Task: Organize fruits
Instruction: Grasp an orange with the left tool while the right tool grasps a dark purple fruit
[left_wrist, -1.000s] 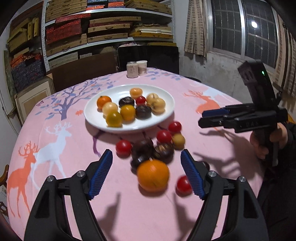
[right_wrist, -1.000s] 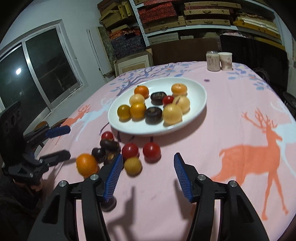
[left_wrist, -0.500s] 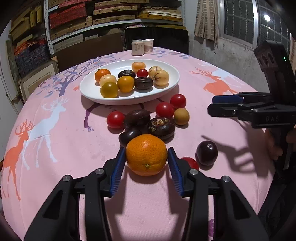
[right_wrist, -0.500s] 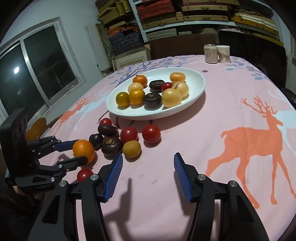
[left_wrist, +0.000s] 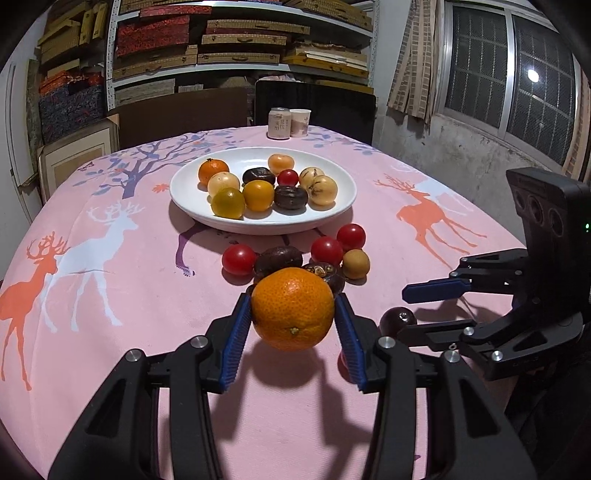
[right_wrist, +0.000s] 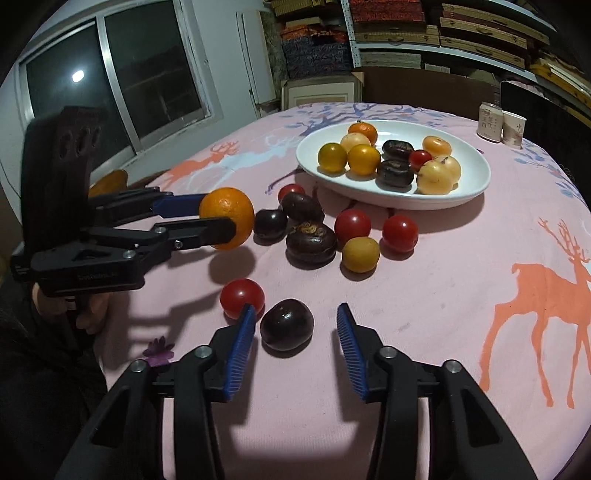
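Observation:
My left gripper (left_wrist: 292, 314) is shut on a large orange (left_wrist: 292, 308) and holds it above the pink tablecloth; the orange also shows in the right wrist view (right_wrist: 229, 216). A white plate (left_wrist: 184, 192) with several small fruits sits further back, also seen in the right wrist view (right_wrist: 476, 184). Loose tomatoes, dark fruits and a yellow fruit (right_wrist: 360, 254) lie between me and the plate. My right gripper (right_wrist: 295, 319) is open, with a dark plum (right_wrist: 286, 324) between its fingers near the left one. A red tomato (right_wrist: 242, 297) lies beside it.
A can (left_wrist: 279, 123) and a paper cup (left_wrist: 300, 122) stand at the table's far edge. Shelves of boxes and a dark chair stand behind the table. A window is on the right wall in the left wrist view.
My left gripper closed on the orange and lifted it off the cloth. My right gripper moved forward and down around the dark plum.

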